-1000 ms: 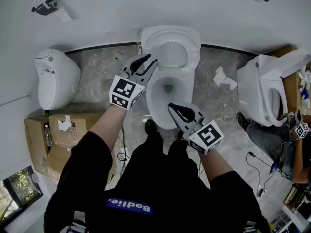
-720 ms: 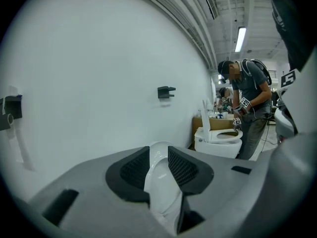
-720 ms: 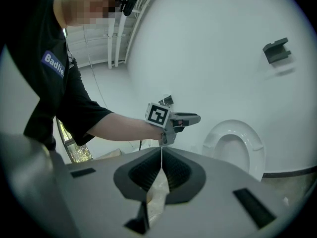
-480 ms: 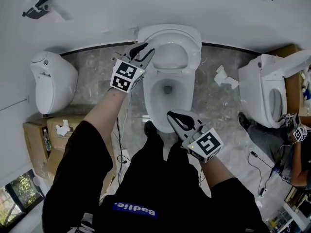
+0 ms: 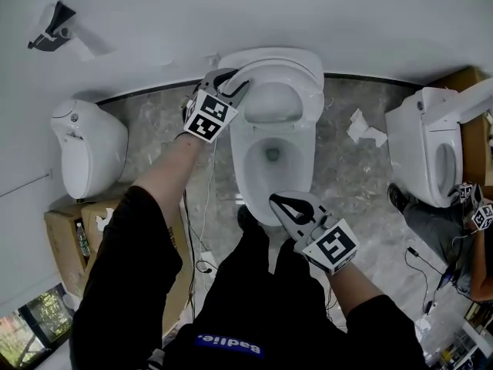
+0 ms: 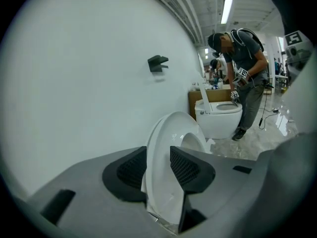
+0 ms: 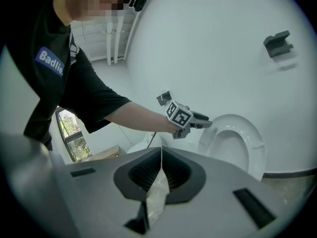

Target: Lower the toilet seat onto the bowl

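Three glossy white toilets. Left tool clamped on upright oval toilet seat; right tool closed, empty.

You stand in a test lab or workshop; a middle toilet, a left toilet and a right toilet line one wall; cardboard boxes and cables lie on the floor.

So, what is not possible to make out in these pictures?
- Seat hinges: head view, the raised toilet seat covers them.
- Whether a lid is clamped with the seat: left gripper view, the left gripper blocks the edge.
- Material of the thin white sheet shut in the right gripper: right gripper view, unclear.
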`<act>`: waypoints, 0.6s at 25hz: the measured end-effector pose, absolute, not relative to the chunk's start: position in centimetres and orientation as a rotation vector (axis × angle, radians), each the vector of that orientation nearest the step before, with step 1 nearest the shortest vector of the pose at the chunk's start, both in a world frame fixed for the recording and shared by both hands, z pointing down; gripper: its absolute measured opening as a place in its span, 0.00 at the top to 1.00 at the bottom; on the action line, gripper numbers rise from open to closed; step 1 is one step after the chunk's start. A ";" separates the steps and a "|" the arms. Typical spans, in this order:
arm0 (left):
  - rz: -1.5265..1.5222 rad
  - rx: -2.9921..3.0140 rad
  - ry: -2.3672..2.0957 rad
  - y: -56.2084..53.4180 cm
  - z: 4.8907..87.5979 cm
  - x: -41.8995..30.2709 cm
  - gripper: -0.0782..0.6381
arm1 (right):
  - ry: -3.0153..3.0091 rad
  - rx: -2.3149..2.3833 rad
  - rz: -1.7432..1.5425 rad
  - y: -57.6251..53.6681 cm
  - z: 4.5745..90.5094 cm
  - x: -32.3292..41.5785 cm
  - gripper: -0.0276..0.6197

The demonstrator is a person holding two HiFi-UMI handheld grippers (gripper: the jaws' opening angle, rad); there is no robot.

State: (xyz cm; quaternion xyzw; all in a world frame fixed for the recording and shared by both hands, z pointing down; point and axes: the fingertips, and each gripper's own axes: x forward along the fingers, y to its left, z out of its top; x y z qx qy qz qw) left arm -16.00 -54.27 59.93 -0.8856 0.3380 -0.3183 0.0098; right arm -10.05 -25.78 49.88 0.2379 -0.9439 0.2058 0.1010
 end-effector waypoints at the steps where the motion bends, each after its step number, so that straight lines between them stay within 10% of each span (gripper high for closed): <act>1: -1.008 -2.758 1.044 -54.6 60.3 -16.0 0.69 | -2.784 0.704 0.628 -25.5 50.3 -10.0 0.91; 15: -1.056 -2.747 1.048 -56.2 62.2 -15.6 0.73 | -2.728 0.591 0.795 -19.8 52.7 -8.4 0.91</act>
